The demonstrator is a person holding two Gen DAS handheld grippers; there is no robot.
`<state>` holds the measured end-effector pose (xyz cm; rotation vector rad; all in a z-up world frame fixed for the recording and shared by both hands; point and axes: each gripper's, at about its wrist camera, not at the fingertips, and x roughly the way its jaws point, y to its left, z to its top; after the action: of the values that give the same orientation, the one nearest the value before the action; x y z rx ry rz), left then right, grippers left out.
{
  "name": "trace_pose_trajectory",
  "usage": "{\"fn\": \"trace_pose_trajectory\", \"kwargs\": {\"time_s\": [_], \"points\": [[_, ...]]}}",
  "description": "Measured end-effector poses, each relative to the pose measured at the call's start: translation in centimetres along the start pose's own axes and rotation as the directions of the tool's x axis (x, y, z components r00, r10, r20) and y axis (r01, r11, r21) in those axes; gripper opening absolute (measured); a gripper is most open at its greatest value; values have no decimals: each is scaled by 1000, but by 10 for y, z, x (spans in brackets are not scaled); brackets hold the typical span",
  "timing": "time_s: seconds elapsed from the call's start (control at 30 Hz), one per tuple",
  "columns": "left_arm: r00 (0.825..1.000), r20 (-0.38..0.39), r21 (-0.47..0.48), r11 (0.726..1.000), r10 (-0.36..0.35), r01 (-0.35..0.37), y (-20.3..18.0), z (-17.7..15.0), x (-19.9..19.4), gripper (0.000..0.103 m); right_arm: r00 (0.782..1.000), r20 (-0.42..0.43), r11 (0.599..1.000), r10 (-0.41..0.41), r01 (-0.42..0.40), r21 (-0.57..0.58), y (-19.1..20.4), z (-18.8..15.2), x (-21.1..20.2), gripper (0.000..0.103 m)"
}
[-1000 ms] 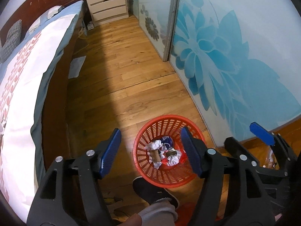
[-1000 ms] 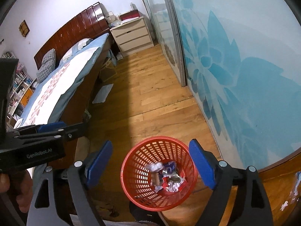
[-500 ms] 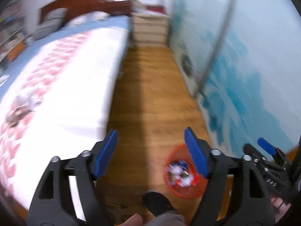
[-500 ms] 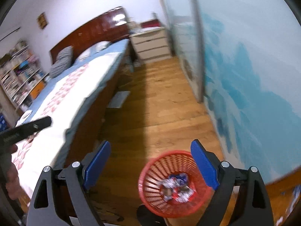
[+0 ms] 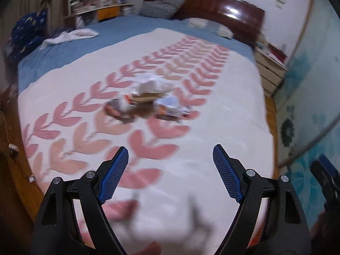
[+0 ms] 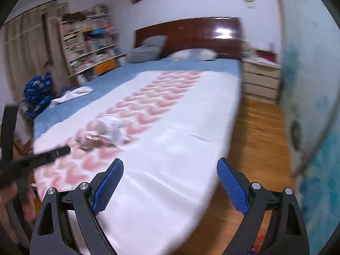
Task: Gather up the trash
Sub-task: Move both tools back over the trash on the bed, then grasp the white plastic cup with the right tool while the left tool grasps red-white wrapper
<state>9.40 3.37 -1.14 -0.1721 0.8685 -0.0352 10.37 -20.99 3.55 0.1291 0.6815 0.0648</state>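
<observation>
A blurred heap of trash (image 5: 146, 101), crumpled white paper, wrappers and brown pieces, lies in the middle of the white sheet with pink leaf print (image 5: 223, 110) on the bed. It also shows in the right wrist view (image 6: 102, 133). My left gripper (image 5: 171, 174) is open and empty, held above the sheet well short of the heap. My right gripper (image 6: 170, 184) is open and empty over the bed's near edge. The left gripper's body (image 6: 36, 159) shows at the left of the right wrist view. The red basket is out of view.
A blue bedspread (image 5: 63, 51), pillows (image 5: 161, 3) and a dark wooden headboard (image 5: 212, 2) lie beyond. A bookshelf (image 6: 89, 42) stands far left, a cream nightstand (image 6: 260, 80) far right. Wooden floor (image 6: 255, 140) runs between the bed and the blue flowered sliding doors (image 6: 314, 85).
Both grippers swung up and left from the red basket on the floor to face the bed. The basket left both views and the trash heap came in. Jaws stayed open.
</observation>
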Motion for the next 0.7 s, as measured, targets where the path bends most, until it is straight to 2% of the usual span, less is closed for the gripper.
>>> {"fn": "trace_pose_trajectory", "kwargs": {"time_s": [0.1,0.17,0.3,0.4,0.5,0.57,0.67,0.7], "points": [[999,-37,-31,999,34,-35,38,-1,7,82,997,-46,998,62,-63,-26,50,22,59,88],[996,-67,-56,997,58,-62,64,-3,15,82,988,-111,994,110,-111,-6,79,32,113,88],[990,-121,-115,989,76,-90,104,-5,28,82,976,-168,990,140,-140,14,118,35,185,80],[989,-145,-194,979,38,-66,130,-5,36,82,973,-185,990,140,-137,30,131,26,222,80],[987,-160,-251,967,9,-50,147,-5,48,82,961,-228,987,159,-153,47,142,18,264,80],[986,-166,-285,958,-13,-35,152,-6,56,82,948,-262,983,182,-174,54,147,16,276,69],[987,-152,-350,937,-53,-4,157,-5,70,82,935,-274,974,226,-220,54,158,24,295,42],[987,-147,-382,924,-65,4,159,-4,78,82,934,-267,971,239,-234,50,159,26,296,28]]}}
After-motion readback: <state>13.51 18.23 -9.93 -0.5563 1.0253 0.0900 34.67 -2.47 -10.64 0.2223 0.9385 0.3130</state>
